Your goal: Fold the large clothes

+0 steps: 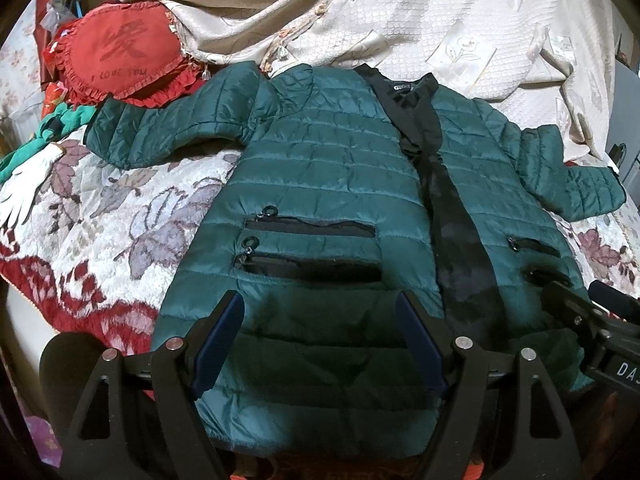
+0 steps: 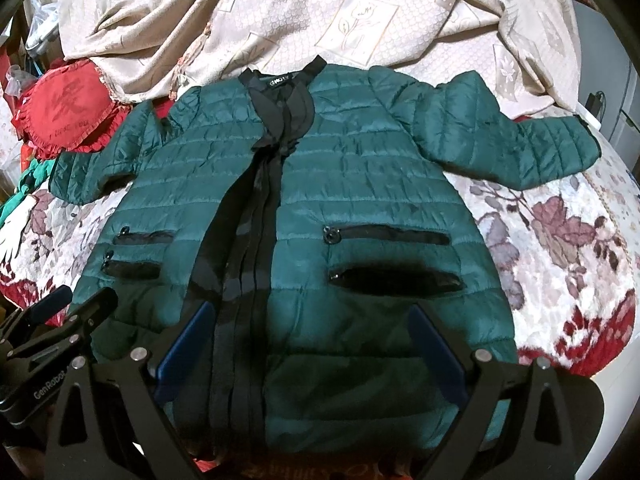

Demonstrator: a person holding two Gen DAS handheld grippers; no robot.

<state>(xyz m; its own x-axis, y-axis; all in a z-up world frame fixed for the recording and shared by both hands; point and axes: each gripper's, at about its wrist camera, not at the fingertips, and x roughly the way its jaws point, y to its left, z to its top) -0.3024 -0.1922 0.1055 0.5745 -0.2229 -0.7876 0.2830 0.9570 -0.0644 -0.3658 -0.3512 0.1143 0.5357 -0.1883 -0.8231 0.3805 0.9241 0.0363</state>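
Red cushion [image 1: 120, 56] – white glove [image 1: 24, 188] flank jacket [image 1: 320, 168].

Both are just hovering side by side here, the left hand-held gripper [image 1: 320, 316] with its blue-padded fingers [image 1: 218, 336] spread wide apart and nothing between them, and the right hand-held gripper [image 2: 314, 328] opened up the same way, pads [image 2: 438, 344] not clamping anything.
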